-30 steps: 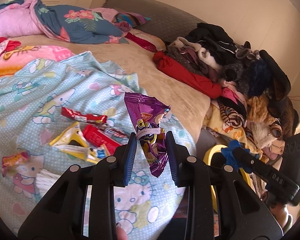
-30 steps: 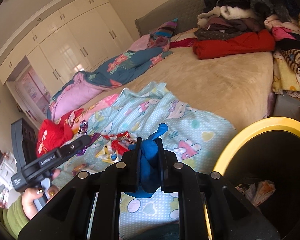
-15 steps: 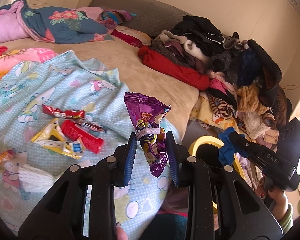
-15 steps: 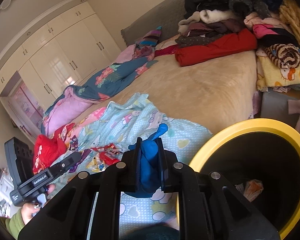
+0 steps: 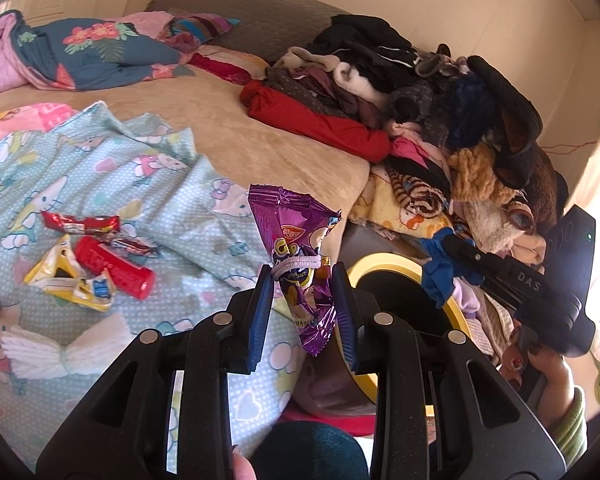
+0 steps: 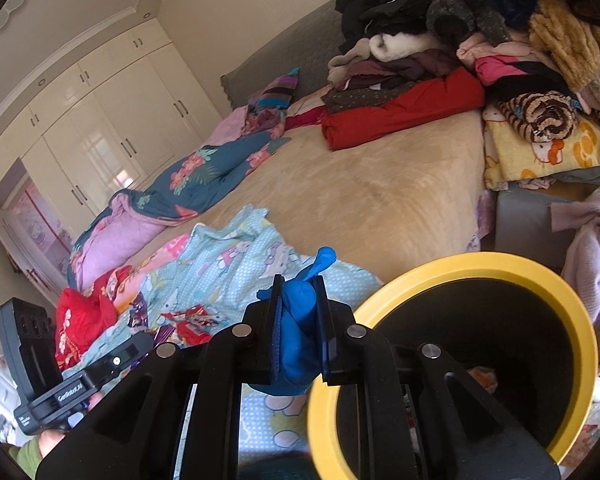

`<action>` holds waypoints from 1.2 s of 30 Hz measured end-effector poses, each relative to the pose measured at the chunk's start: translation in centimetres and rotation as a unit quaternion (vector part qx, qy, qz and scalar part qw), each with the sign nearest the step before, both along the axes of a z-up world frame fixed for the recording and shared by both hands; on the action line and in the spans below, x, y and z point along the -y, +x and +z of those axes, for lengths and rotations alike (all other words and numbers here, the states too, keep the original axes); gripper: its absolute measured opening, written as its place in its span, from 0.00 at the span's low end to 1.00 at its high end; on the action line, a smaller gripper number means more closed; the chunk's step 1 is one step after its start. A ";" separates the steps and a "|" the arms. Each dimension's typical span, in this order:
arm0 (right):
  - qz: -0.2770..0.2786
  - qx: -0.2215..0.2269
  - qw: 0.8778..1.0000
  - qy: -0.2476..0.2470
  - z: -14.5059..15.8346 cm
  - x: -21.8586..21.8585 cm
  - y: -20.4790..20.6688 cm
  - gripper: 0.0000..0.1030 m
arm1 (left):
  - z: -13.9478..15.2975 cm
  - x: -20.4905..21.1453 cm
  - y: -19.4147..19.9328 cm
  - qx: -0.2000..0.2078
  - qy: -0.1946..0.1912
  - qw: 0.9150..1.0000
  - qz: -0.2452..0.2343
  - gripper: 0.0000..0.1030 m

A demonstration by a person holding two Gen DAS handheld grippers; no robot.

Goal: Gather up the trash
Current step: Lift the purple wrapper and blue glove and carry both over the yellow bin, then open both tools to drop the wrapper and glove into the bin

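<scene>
My left tongs [image 5: 303, 276] pinch a purple snack wrapper [image 5: 300, 256] above the bed's edge, while my right tongs [image 6: 299, 308] clamp a blue glove [image 6: 298, 316], the yellow-rimmed bin [image 6: 500, 262] at their four o'clock.

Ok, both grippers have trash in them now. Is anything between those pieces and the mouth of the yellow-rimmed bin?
Nothing visible. The purple wrapper in the left gripper and the blue glove in the right gripper hang beside the yellow-rimmed bin, whose mouth is open, with a little trash at the bottom.
</scene>
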State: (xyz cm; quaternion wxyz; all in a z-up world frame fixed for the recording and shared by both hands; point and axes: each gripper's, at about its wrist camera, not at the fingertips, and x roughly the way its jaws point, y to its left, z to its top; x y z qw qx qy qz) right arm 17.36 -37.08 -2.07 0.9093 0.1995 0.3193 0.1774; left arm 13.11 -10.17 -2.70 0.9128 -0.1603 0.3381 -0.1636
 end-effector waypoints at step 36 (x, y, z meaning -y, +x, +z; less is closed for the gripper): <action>-0.110 -0.038 0.993 0.032 -1.8 9.0 -0.2 0.13 | -3.1 11.0 0.4 -0.029 0.029 0.991 -0.129 0.22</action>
